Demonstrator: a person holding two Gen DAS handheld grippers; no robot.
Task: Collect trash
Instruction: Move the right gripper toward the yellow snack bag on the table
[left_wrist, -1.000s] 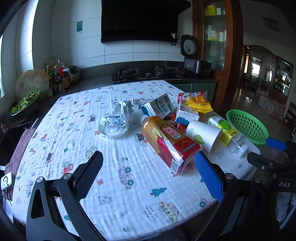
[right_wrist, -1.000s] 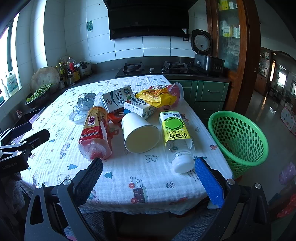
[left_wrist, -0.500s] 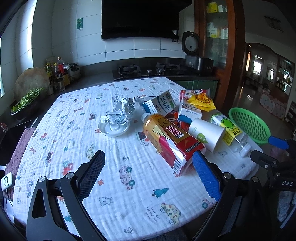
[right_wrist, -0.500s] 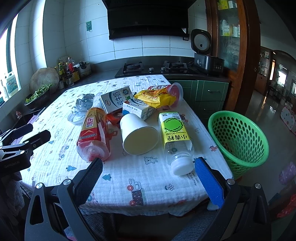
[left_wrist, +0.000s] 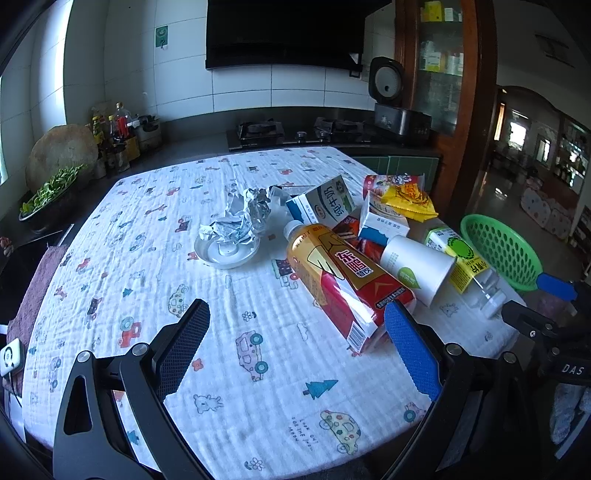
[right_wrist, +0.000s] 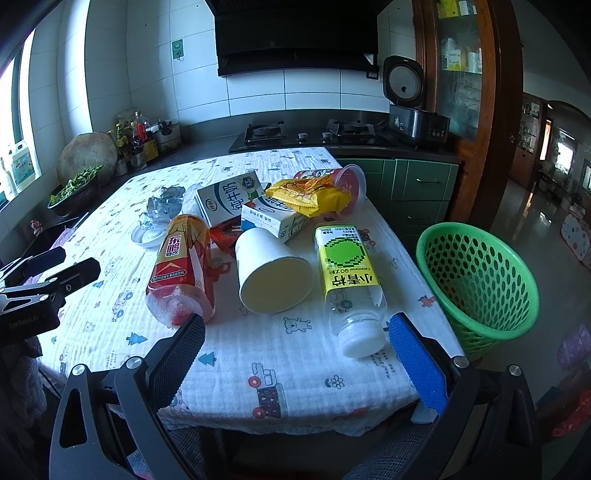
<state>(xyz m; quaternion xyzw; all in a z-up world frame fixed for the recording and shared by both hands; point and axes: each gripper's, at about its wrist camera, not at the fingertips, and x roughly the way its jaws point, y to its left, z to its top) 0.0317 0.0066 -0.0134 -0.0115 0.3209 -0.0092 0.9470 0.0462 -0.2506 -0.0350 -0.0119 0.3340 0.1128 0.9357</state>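
Observation:
Trash lies on the patterned tablecloth (left_wrist: 147, 258): a red-and-yellow drink bottle (left_wrist: 343, 280) (right_wrist: 181, 266), a white paper cup (left_wrist: 417, 266) (right_wrist: 269, 273), a clear bottle with a yellow-green label (right_wrist: 347, 280) (left_wrist: 461, 262), two milk cartons (right_wrist: 229, 197) (right_wrist: 277, 218), a yellow snack bag (right_wrist: 306, 195) and crumpled foil on a white lid (left_wrist: 236, 229). A green basket (right_wrist: 476, 280) stands right of the table. My left gripper (left_wrist: 295, 347) is open and empty, just short of the red bottle's base. My right gripper (right_wrist: 295, 354) is open and empty, just short of the clear bottle's cap.
A dark counter with a gas hob (right_wrist: 310, 133), a rice cooker (right_wrist: 410, 107) and condiment bottles (right_wrist: 140, 136) runs behind the table. A bowl of greens (left_wrist: 48, 195) sits at the left. Green cabinets (right_wrist: 417, 188) and a wooden cupboard stand at the right.
Both grippers have edged slightly forward toward the trash. Nothing on the table has moved; both stay open.

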